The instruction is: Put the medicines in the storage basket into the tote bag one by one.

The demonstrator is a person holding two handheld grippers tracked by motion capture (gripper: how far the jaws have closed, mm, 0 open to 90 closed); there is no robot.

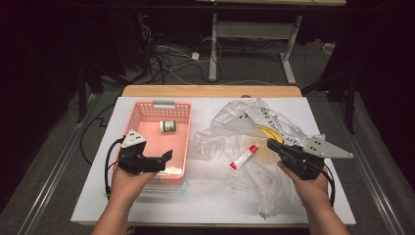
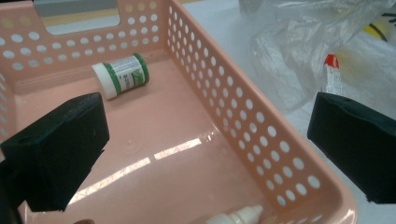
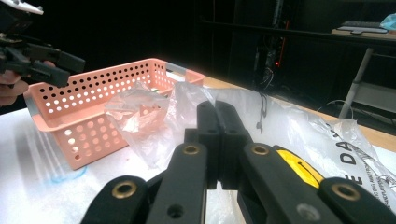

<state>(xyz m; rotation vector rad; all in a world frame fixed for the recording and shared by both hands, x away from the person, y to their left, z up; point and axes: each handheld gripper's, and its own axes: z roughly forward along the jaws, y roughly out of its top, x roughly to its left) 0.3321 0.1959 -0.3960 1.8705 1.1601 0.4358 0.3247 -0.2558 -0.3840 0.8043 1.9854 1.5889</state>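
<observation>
From where I stand, the person's left tool (image 1: 164, 157) hangs over the near end of the pink perforated basket (image 1: 142, 113), its two black jaws spread wide with nothing between them; in the left gripper view one jaw sits above the basket floor and the other beyond the basket's side wall, over the white worktop (image 1: 98, 191). Inside the basket a small white jar with a green label (image 2: 120, 76) lies on its side near the far wall, and the tip of a white bottle (image 2: 236, 216) shows at the near edge of the floor. The right tool (image 1: 272, 144) is held over the crumpled clear plastic bag (image 1: 235, 117) that spreads across the right half of the worktop; its jaws are pressed flat together with nothing caught in them, as the right gripper view shows plainly. Just beside that tool's tip, toward the basket, a small white tube with a red cap (image 1: 243, 158) lies on the plastic, slanted, its cap pointing away from the person. A yellow printed patch (image 1: 269, 132) shows on the bag just beyond the right tool. The tube and the basket are apart, with folds of the bag between them. Neither tool touches the tube, the jar or the bottle.
</observation>
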